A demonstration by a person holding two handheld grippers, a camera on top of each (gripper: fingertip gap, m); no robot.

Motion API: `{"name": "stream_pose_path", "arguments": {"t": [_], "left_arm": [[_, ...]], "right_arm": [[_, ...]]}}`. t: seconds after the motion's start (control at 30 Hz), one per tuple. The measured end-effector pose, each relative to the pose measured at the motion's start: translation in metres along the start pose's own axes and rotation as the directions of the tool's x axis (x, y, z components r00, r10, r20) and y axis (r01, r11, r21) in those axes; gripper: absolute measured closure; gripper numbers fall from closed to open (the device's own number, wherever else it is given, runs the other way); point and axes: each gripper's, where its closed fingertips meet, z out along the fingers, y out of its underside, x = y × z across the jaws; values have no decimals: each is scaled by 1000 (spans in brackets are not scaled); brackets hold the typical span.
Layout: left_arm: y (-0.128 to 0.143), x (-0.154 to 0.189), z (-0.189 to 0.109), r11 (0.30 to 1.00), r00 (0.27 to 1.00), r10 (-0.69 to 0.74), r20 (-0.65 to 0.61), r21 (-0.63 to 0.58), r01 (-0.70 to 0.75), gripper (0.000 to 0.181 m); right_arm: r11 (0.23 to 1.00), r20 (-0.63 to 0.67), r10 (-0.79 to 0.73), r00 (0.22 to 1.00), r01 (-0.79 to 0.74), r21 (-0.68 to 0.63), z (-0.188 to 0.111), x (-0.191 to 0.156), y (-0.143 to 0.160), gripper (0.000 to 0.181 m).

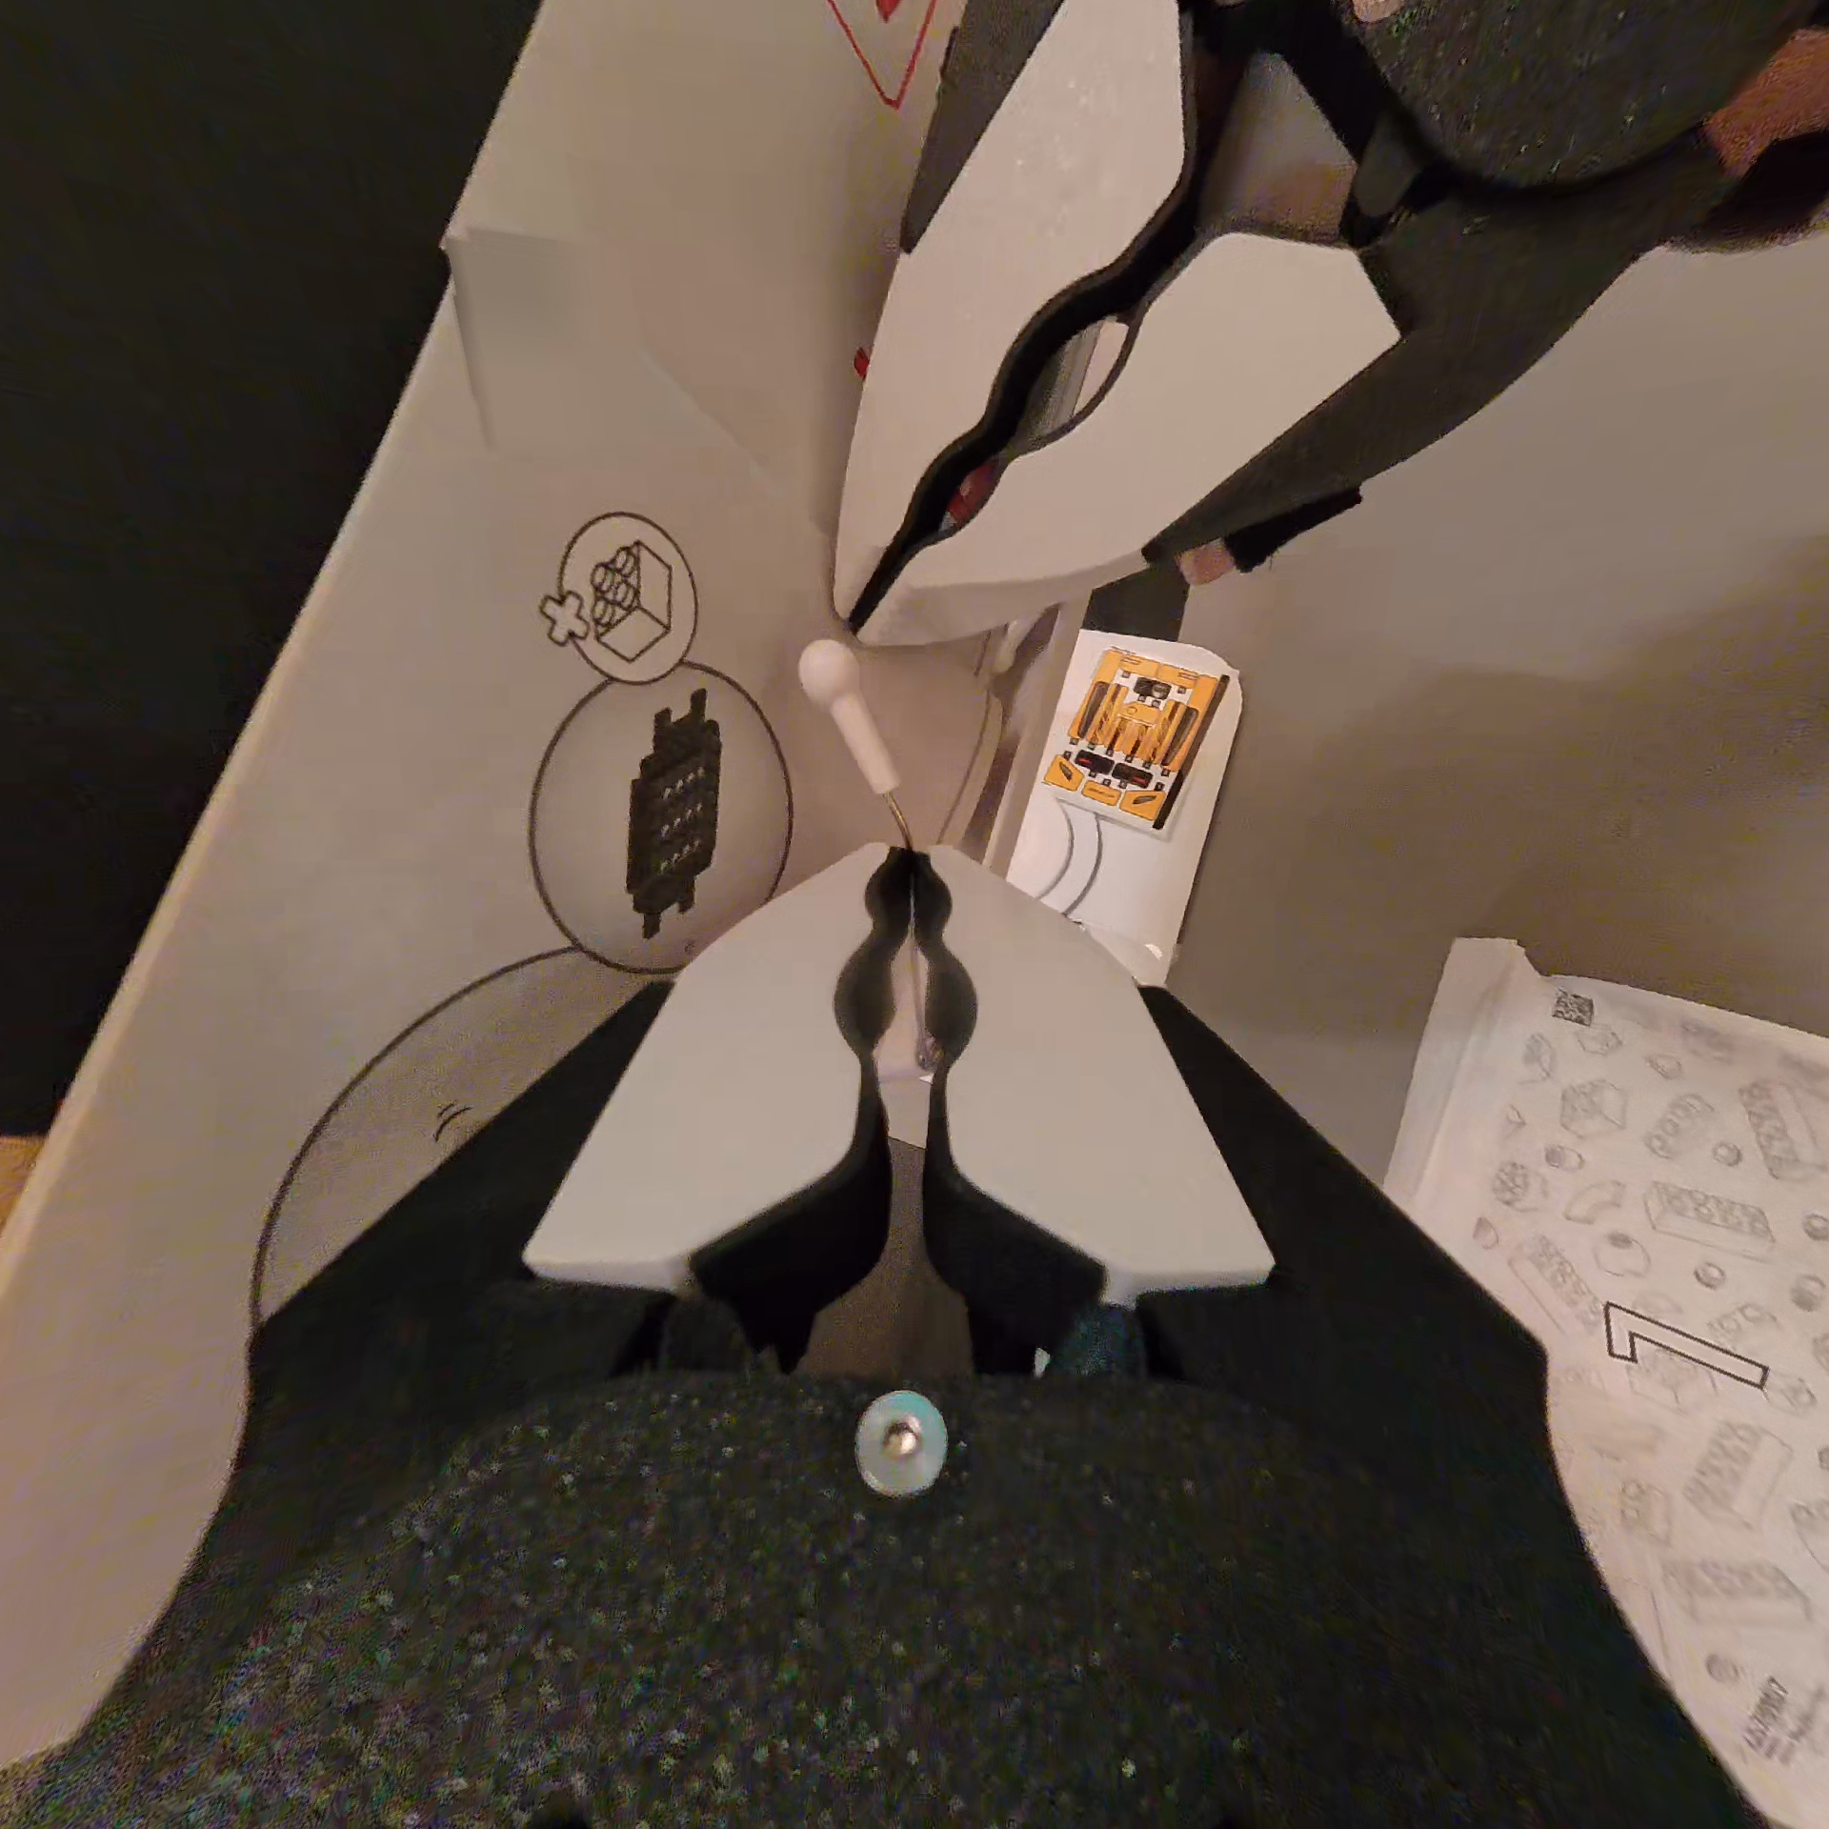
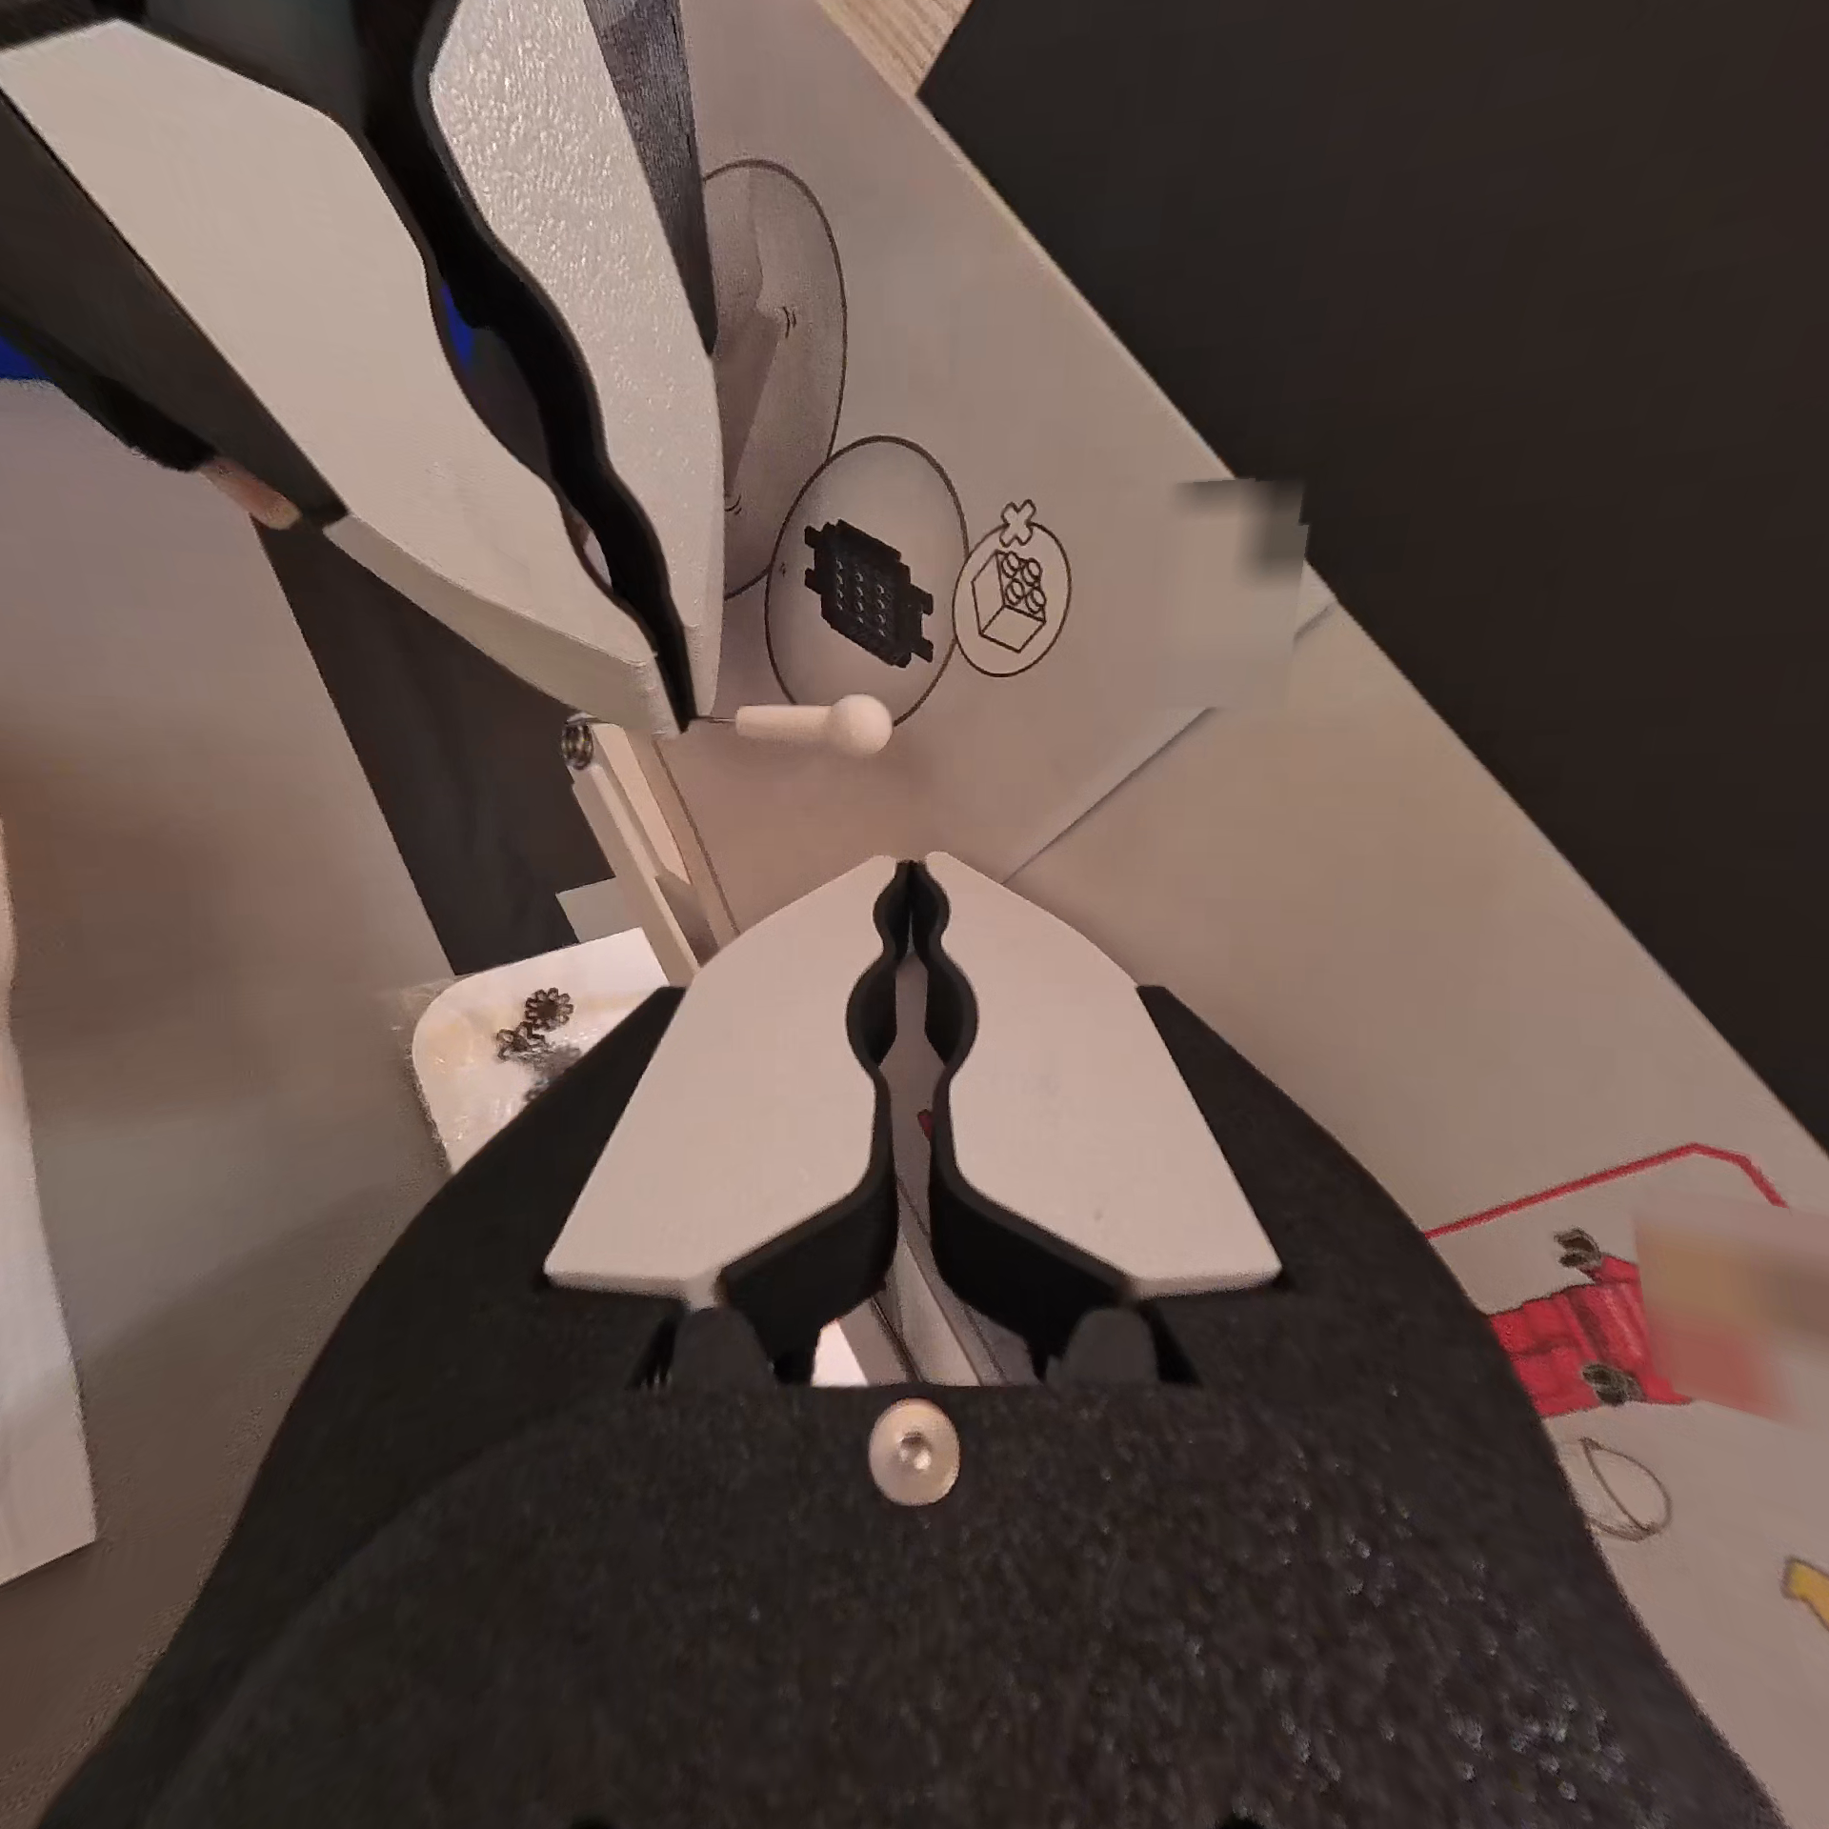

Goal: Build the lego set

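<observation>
My left gripper is shut on the thin metal shaft of a white ball-headed pin, which sticks out past its tips. The pin hangs over a white cardboard box printed with a black plate and a brick drawing. My right gripper is shut, with nothing visible between its tips. In the left wrist view the right gripper points down, its tips just above the pin's ball head. In the right wrist view the left gripper comes in from the upper left, holding the pin level over the box.
A sticker sheet with yellow and black stickers lies beyond the left gripper. A white paper bag printed with brick outlines lies at the right. A clear bag of small dark flower-shaped pieces sits left of the right gripper. Dark background lies beyond the box.
</observation>
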Motion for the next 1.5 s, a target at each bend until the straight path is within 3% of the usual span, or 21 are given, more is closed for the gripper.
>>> {"name": "stream_pose_path", "arguments": {"t": [0.3, 0.57, 0.9, 1.0, 1.1, 1.27, 1.4, 1.5], "left_arm": [[-1, 3, 12, 998, 983, 40, 180, -52, -31, 180], [-1, 11, 25, 990, 978, 88, 189, -123, -65, 180], [5, 11, 27, 989, 966, 97, 241, -129, -67, 180], [15, 9, 25, 989, 961, 89, 261, -138, -54, 173], [25, 13, 24, 986, 952, 110, 284, -154, -68, 162], [29, 22, 20, 990, 946, 103, 308, -122, -68, 160], [34, 28, 18, 990, 939, 109, 326, -118, -74, 160], [36, 26, 6, 998, 926, 39, 375, -62, -17, 162]], "right_arm": [[999, 24, 49, 998, -49, 2, -1, -8, 0, 181], [995, -36, 99, 994, -99, 9, -27, 9, 18, 181], [992, -35, 129, 991, -129, -9, -30, 12, 30, 179], [996, 19, 72, 997, -71, -49, -32, 3, 36, 175], [985, 126, 23, 992, 0, -175, -35, -9, 52, 163], [946, 200, -41, 979, 103, -307, -38, -11, 65, 162], [927, 218, -72, 973, 146, -346, -36, -12, 63, 162], [944, 189, -88, 978, 143, -297, -34, -10, 48, 162]]}}
